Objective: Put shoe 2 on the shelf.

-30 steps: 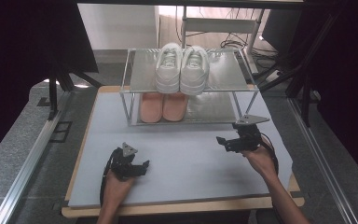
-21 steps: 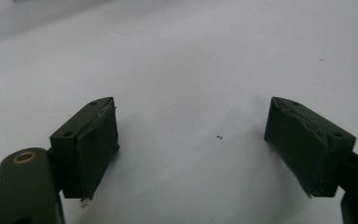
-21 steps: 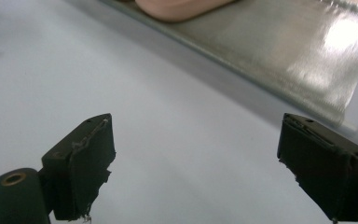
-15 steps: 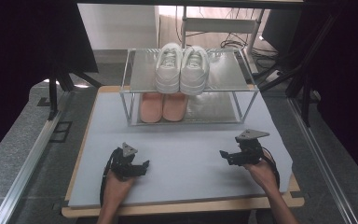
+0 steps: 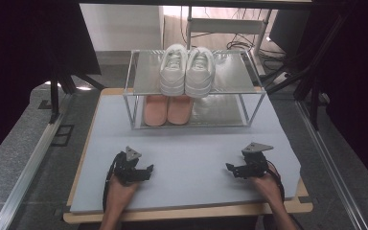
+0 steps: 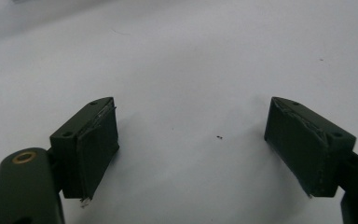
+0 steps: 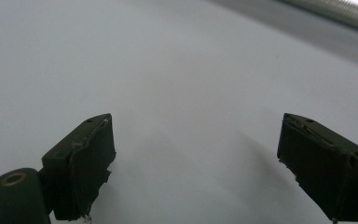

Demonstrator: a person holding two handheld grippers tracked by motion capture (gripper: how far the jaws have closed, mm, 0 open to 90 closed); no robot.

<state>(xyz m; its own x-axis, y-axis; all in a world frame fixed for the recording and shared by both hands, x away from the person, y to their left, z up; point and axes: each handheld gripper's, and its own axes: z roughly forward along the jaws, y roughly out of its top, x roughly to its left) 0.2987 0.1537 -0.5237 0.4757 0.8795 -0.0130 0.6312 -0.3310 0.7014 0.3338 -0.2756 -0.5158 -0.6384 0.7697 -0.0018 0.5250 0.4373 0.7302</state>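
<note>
Right gripper (image 5: 231, 168) lowered toward mat (image 5: 191, 148) | fingers spread, pointing left

The right gripper (image 7: 193, 168) looks along its two black jaws, which rise from the bottom corners of the right gripper view and stand wide apart with nothing between them. Each jaw ends in a blocky dark pad (image 7: 91, 170) with a worn, slightly frayed inner face. A brass-coloured rivet (image 7: 13, 178) sits on the link at the lower left. Beyond and beneath the jaws spreads the pale grey mat (image 7: 177, 79), plain and smooth, with soft shadows falling under the jaws. At the top right corner a bright ribbed metal edge (image 7: 340, 10) crosses the view, blurred.
</note>
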